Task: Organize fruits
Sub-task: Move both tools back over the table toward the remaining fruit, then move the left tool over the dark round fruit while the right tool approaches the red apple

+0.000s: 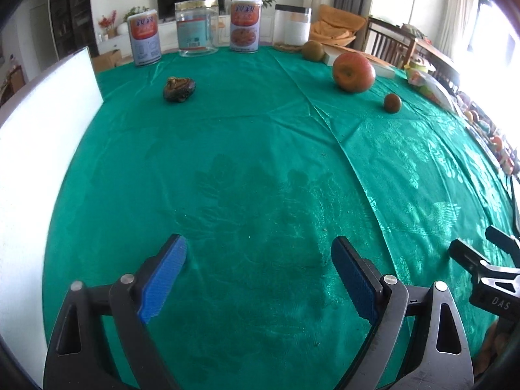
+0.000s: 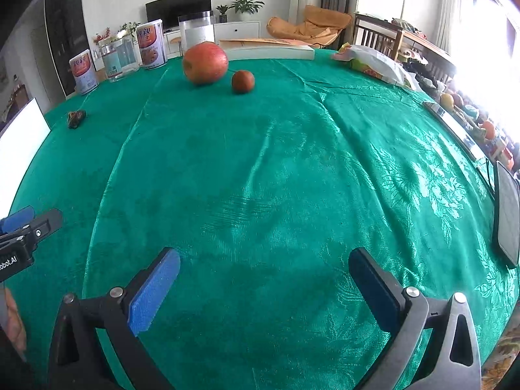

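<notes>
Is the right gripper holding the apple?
No, the right gripper stands open over bare cloth, while the apple sits far across the table.

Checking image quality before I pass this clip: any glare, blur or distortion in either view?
Left wrist view: window side blown out at right, strong fisheye bending, apple sharp. Right wrist view: same glare at right, sheen on the green cloth, no motion blur.

- "DAS" is read on the black body of the right gripper (image 1: 487, 250), at the right edge of the left wrist view.
- "obot.AI" is read on the black body of the left gripper (image 2: 29, 219), at the left edge of the right wrist view.
- Large characters are printed on the labelled cans (image 1: 245, 26) far ahead, but cannot be read.
</notes>
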Action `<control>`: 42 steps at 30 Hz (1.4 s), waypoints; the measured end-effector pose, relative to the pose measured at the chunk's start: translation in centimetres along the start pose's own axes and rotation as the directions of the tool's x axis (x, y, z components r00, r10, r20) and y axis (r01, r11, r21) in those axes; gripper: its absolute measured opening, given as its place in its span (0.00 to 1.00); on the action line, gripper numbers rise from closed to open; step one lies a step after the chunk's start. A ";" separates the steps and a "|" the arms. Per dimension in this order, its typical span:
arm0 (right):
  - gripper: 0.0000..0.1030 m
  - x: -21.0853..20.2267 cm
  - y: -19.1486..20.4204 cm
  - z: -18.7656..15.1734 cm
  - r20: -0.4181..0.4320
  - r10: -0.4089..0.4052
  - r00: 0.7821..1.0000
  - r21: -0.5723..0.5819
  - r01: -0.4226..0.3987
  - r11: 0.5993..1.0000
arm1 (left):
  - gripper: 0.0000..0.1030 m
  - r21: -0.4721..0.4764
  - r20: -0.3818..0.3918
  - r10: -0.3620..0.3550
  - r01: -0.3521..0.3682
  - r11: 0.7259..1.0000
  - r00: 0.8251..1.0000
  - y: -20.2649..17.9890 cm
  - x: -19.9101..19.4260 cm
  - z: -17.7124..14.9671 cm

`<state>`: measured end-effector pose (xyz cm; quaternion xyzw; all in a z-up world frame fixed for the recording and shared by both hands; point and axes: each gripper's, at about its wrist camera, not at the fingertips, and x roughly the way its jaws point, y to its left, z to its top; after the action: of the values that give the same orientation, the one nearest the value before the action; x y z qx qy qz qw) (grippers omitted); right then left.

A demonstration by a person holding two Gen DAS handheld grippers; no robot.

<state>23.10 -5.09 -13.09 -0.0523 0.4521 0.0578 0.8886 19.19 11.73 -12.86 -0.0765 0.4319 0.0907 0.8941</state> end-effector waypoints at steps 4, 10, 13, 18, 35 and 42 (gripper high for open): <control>1.00 0.2 -0.6 -0.3 -0.011 0.009 1.000 0.034 -0.009 0.999 | 0.89 0.019 -0.005 0.010 -0.010 1.000 1.000 -0.5 0.2 0.0; 1.00 0.2 -0.5 -0.3 -0.013 0.006 1.000 0.030 -0.006 1.000 | 0.93 0.047 -0.021 0.029 -0.028 0.999 0.999 -1.2 0.8 0.1; 1.00 0.2 -0.5 -0.3 -0.013 0.006 1.000 0.030 -0.006 1.000 | 0.93 0.045 -0.021 0.027 -0.026 0.999 0.999 -1.2 0.7 0.1; 1.00 0.2 -0.5 -0.3 -0.013 0.006 1.000 0.030 -0.005 1.000 | 0.94 0.045 -0.021 0.027 -0.026 0.999 0.999 -1.2 0.7 0.1; 1.00 0.2 -0.5 -0.3 -0.013 0.006 1.000 0.029 -0.006 1.000 | 0.94 0.046 -0.022 0.028 -0.027 0.999 0.999 -1.2 0.8 0.1; 1.00 0.2 -0.5 -0.3 -0.013 0.007 1.000 0.029 -0.006 1.000 | 0.95 0.045 -0.021 0.028 -0.027 0.999 0.999 -1.2 0.8 0.1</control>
<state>23.08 -5.63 -13.41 -0.0385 0.4588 0.0537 0.8861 19.99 10.67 -13.39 -0.0514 0.4446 0.0922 0.8895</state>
